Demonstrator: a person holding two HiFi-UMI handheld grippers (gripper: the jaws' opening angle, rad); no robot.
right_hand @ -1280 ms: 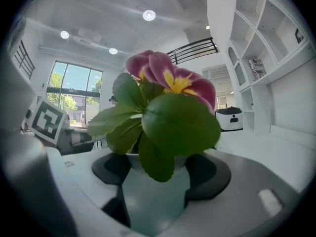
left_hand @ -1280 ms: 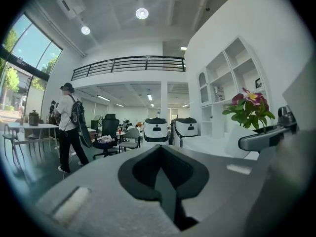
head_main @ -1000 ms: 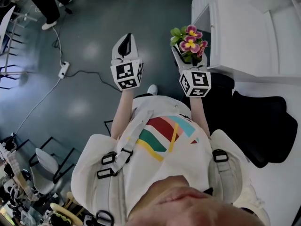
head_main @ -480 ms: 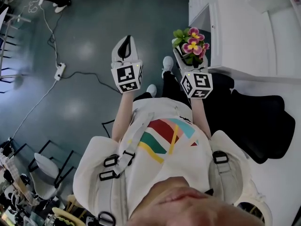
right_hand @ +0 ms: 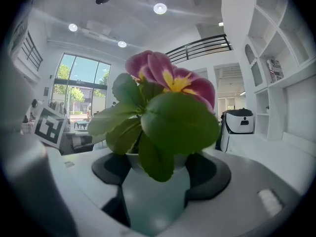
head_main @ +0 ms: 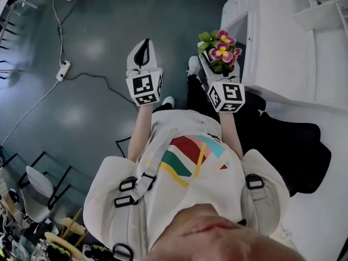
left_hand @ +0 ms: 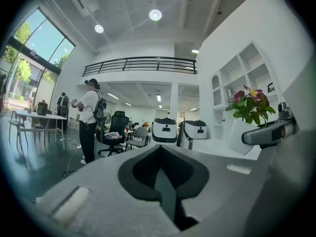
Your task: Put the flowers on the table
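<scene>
The flowers (head_main: 219, 49), pink and yellow blooms with green leaves in a small pale pot, sit between the jaws of my right gripper (head_main: 211, 65), which is shut on the pot. In the right gripper view the leaves and blooms (right_hand: 165, 105) fill the middle, and the pot (right_hand: 155, 191) is wedged between the jaws. My left gripper (head_main: 142, 50) is held beside it over the grey floor, shut with nothing in it; its jaws meet at a seam (left_hand: 167, 174). The white table (head_main: 293, 58) lies just right of the flowers.
White shelving (head_main: 321, 10) stands at the table's far side. A black chair (head_main: 296, 145) is under my right arm. A cable with a power strip (head_main: 63, 69) lies on the floor at left. Another person (left_hand: 89, 122) stands far off; two white machines (left_hand: 164, 130) stand ahead.
The view has shifted: floor, cable and power strip slid up and to the left, and the table edge sits a little closer. Both grippers keep the same pose, the flowers still held.
</scene>
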